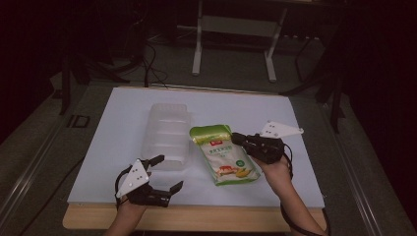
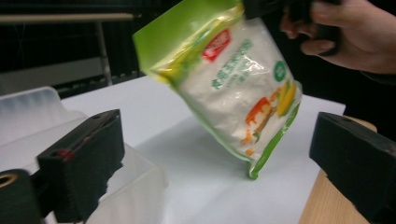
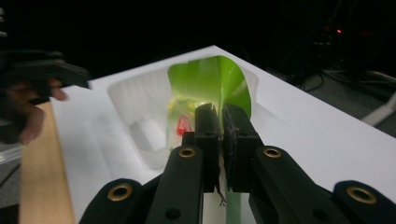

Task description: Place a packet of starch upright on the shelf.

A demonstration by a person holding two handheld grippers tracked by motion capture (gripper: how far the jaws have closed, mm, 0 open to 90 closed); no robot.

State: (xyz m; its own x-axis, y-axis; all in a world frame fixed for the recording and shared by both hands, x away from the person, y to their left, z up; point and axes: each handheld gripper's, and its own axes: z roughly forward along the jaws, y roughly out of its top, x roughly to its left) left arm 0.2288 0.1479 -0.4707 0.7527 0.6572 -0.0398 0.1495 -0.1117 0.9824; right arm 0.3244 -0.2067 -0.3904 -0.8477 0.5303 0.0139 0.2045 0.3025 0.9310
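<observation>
High view looked down on a white rectangular tabletop (image 1: 123, 147) with a pale wooden front edge, set in a dark room. A clear, ribbed plastic container (image 1: 166, 135) lay on the table left of centre, and just beside it on the right was a green-and-white plastic pouch of pale powder with a red label (image 1: 225, 156). The right gripper (image 1: 239, 139) was pressed together on the pouch's green top edge, with the person's right hand (image 1: 275, 167) behind it. From the left gripper view the pouch (image 2: 238, 84) hung tilted, top edge up, with its lower corner just above or barely touching the table (I could not tell which). The right gripper view looked along its own jaws, squeezed tight with the green film (image 3: 210, 84) standing up between them, and the clear container (image 3: 140, 116) lay beyond.

The left gripper (image 1: 166, 172) was near the table's front edge, just beside the near end of the container, its jaws spread wide with nothing between them. In its own view one jaw stood in front of the container's (image 2: 135, 191) rim and the other over the wooden edge (image 2: 327, 205).

A white metal frame (image 1: 236, 29) stood on the floor beyond the table.
</observation>
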